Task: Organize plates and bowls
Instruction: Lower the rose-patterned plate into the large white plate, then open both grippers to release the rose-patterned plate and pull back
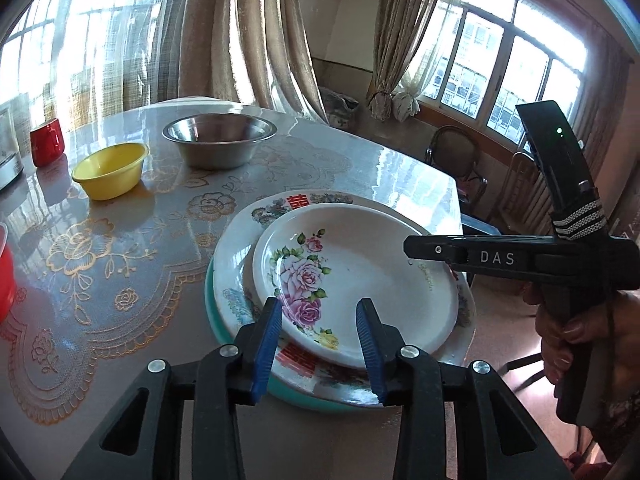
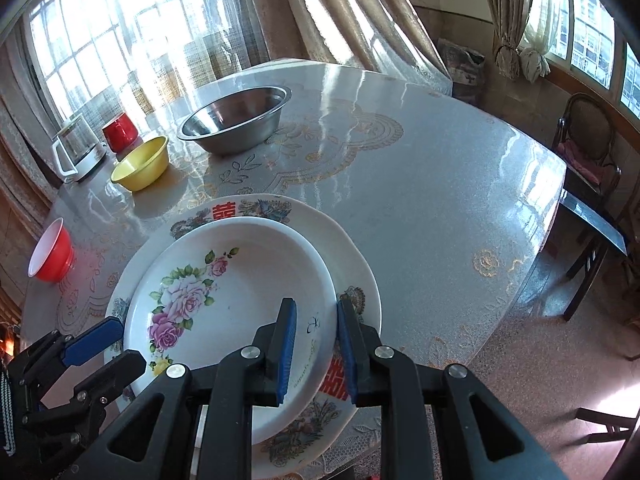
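Worktop (image 2: 440, 184) lies bare beyond and right of the right tongs (image 2: 316, 344), its edge curving near. Their narrow blue pads straddle the rose plate's (image 2: 248, 280) rim, apparently not pressing it. Left tongs (image 1: 320, 344) stand open over that plate's near rim; it rests on a larger plate (image 1: 236, 248).

Red mug (image 2: 120, 132) beside glass kettle (image 2: 78, 148); curtains (image 1: 248, 32); chair (image 2: 588, 148).

White plate (image 2: 224, 312) with pink and purple roses, green leaves — on a larger white plate (image 1: 240, 240) bearing red characters. Teal rim (image 1: 212, 312) beneath. Yellow bowl (image 1: 109, 170), steel bowl (image 1: 219, 140), red cups (image 1: 47, 142) — gold-flowered grey tablecloth (image 1: 120, 264). Blue pads (image 1: 269, 344).
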{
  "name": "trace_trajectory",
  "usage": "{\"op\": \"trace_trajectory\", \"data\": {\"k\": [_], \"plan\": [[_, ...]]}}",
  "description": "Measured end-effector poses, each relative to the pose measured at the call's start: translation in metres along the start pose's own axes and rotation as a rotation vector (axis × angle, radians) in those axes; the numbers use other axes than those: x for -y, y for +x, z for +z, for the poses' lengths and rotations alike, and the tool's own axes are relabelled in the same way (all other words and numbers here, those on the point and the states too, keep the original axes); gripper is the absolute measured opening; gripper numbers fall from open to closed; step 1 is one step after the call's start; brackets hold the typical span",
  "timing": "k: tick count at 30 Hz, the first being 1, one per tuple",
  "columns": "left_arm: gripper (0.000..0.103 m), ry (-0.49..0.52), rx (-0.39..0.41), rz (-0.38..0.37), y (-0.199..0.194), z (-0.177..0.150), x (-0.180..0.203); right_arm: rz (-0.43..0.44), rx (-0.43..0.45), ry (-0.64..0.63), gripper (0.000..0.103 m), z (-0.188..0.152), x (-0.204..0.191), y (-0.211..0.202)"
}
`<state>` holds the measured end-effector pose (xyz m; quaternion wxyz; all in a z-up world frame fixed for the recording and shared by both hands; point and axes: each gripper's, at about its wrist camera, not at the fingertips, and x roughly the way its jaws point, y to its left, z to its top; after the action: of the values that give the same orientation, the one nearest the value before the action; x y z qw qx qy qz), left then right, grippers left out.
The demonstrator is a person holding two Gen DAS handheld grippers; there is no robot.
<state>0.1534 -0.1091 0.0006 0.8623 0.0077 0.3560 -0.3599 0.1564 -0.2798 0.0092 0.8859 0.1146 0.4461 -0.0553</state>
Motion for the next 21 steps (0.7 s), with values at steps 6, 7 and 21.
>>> {"op": "trace_trajectory", "data": {"k": [6,7,21], "plan": [[0.050,-0.058,0.070,-0.031,-0.017,0.004,-0.013,0.021,0.011,0.032,0.025,-0.001,0.004,-0.005],[0.052,-0.069,0.084,-0.030,-0.020,0.005,-0.016,0.026,0.018,0.037,0.026,-0.001,0.005,-0.006],[0.089,-0.290,0.241,0.333,-0.043,0.011,-0.080,0.089,0.063,0.007,0.030,0.002,-0.013,-0.013]]}}
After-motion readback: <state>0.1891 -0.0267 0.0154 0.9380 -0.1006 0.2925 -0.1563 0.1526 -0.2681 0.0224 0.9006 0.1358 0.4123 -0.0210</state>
